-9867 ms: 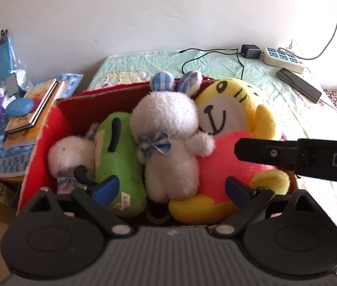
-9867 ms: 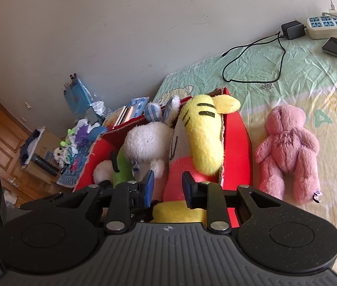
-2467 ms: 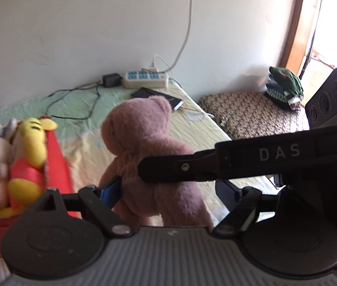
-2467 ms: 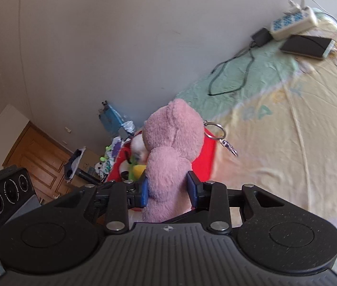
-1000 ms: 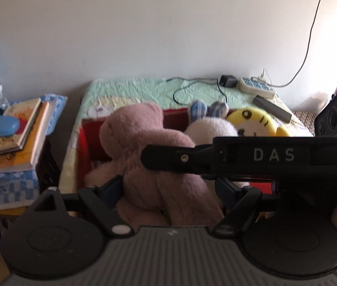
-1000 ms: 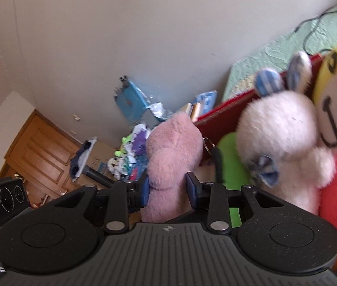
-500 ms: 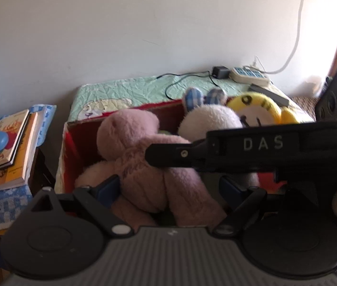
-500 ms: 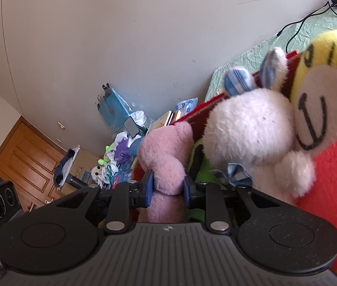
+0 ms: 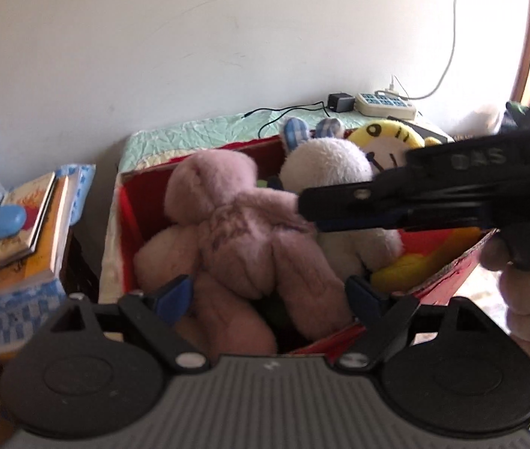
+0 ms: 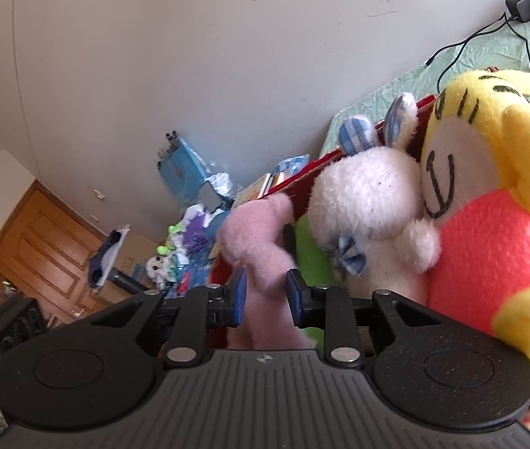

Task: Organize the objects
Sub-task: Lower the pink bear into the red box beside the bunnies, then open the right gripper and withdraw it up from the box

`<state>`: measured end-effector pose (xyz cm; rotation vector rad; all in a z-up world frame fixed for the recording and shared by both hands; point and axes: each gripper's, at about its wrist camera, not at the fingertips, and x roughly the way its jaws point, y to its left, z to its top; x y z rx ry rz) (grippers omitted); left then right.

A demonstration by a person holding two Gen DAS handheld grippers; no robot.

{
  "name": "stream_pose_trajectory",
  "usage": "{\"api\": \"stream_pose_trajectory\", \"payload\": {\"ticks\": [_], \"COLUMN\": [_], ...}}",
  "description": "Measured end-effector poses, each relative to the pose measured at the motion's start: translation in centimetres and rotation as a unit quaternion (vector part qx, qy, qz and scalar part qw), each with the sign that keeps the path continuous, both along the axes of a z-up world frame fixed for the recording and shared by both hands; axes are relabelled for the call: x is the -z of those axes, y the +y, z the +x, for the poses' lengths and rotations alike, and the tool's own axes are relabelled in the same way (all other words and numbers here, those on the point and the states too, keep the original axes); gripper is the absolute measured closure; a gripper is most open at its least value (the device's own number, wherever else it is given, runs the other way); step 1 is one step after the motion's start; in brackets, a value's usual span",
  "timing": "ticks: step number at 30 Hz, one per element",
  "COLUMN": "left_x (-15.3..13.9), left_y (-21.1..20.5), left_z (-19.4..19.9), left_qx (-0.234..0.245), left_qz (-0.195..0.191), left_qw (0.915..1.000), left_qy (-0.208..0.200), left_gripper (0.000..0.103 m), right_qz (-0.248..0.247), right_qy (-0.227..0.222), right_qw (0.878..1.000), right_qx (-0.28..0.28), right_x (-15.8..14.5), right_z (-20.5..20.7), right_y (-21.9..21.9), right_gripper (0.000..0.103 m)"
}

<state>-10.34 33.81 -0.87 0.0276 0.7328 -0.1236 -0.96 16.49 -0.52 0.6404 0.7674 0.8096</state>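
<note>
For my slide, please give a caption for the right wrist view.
Right hand-held gripper clamps fluffy pink plush bear beside white plush bunny.

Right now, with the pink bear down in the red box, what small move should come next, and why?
Probably open the right hand-held gripper: it is shut on the pink bear, which already sits inside the red box beside the white bunny.

The pink teddy bear (image 9: 242, 232) no longer lies on the bed beside the red box (image 9: 141, 202) — it now sits inside, at the left end, covering the green toy (image 10: 311, 250) and pressed against the white rabbit (image 9: 334, 172). The right hand-held gripper (image 10: 264, 295), closed near the yellow doll (image 10: 489, 202) ten seconds ago, now pinches the bear — half a second ago its body, now nearer one limb.
</note>
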Motion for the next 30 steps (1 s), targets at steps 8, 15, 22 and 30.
{"api": "stream_pose_trajectory", "payload": {"ticks": [8, 15, 22, 30], "left_x": [-0.3, -0.3, -1.9, -3.3], "left_y": [0.9, -0.1, -2.7, -8.4], "left_z": [0.4, 1.0, 1.8, 1.2], "left_qx": [-0.039, -0.06, -0.102, -0.132], "left_qz": [-0.025, -0.018, 0.017, 0.092], "left_qw": [0.9987, 0.9974, 0.9932, 0.9857], "left_qy": [0.02, 0.035, 0.055, 0.05], "left_gripper": [0.016, 0.016, 0.016, 0.016], "right_qz": [-0.051, -0.064, -0.128, -0.17], "right_qy": [0.015, -0.001, -0.036, -0.057], "right_qw": [0.998, 0.998, 0.99, 0.983], "right_qx": [0.014, 0.021, 0.04, 0.051], "right_x": [0.7, 0.3, -1.2, -2.4], "right_z": [0.0, -0.8, -1.8, -2.9], "right_y": [1.4, 1.3, -0.2, -2.4], "right_gripper": [0.079, 0.078, 0.075, 0.06]}}
